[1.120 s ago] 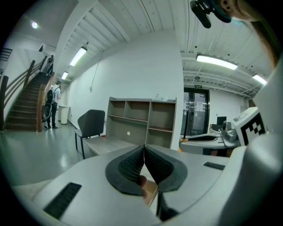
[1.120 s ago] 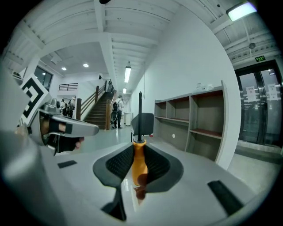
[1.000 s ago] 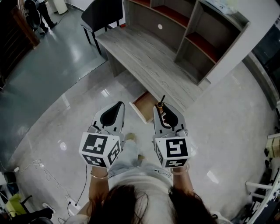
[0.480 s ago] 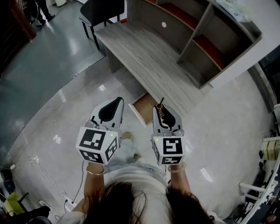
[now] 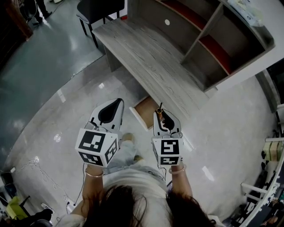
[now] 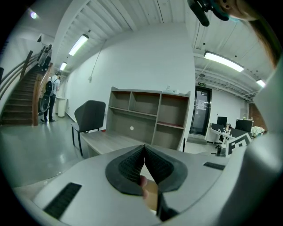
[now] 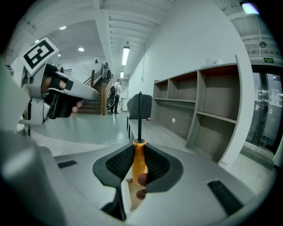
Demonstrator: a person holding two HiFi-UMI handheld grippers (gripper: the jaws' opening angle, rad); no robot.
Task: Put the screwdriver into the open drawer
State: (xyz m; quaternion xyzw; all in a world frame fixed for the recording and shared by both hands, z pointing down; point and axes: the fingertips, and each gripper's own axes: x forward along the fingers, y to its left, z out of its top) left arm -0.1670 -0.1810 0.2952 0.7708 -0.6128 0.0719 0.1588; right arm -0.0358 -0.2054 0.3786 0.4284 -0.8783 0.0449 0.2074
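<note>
— Where's the screwdriver (image 7: 139,160)?
— Upright in the right gripper (image 5: 162,119), jaws clamped on its orange handle, beside the open drawer (image 5: 138,116) under the surface's near edge. The left gripper (image 6: 144,150) has its jaws together, empty.
— Handling?
— Probably light and rigid. The smooth handle could pivot, so grip mid-handle.

I record the screwdriver (image 7: 139,162) as having an orange handle and a black shaft. Left gripper (image 6: 144,149) and right gripper (image 7: 139,149): pale grey with black ribbed pads. Marker cubes (image 5: 96,146): black-and-white squares. Desk (image 5: 151,57): grey wood grain. Drawer (image 5: 146,108): tan inside. Shelves (image 5: 216,48): red-surfaced. Chair (image 5: 95,8): black.
</note>
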